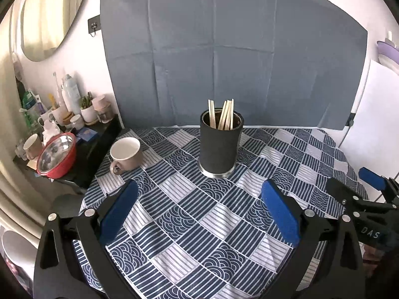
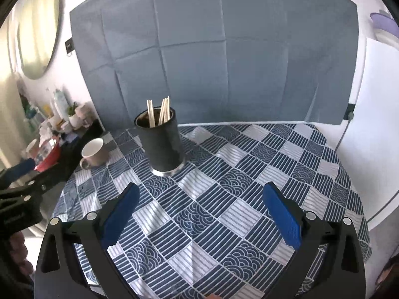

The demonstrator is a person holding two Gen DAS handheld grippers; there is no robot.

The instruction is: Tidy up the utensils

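Chopsticks (image 1: 222, 114) stand bunched in the black cylindrical holder (image 1: 219, 147) near the back of the patterned tablecloth (image 1: 189, 214), just before the grey backdrop. In your left wrist view, your left gripper (image 1: 199, 209) hangs with fingers spread wide and nothing between them, well short of the holder; a beige mug (image 1: 126, 153) sits apart to the holder's left. Your right gripper (image 1: 374, 186) shows at the right edge.

In your right wrist view, that gripper (image 2: 200, 208) is also wide and empty, the holder up and to the left. No loose utensil lies on the cloth, so the sorting looks finished or not yet begun. Any next move means closing in on the chopstick tops and narrowing the fingers.
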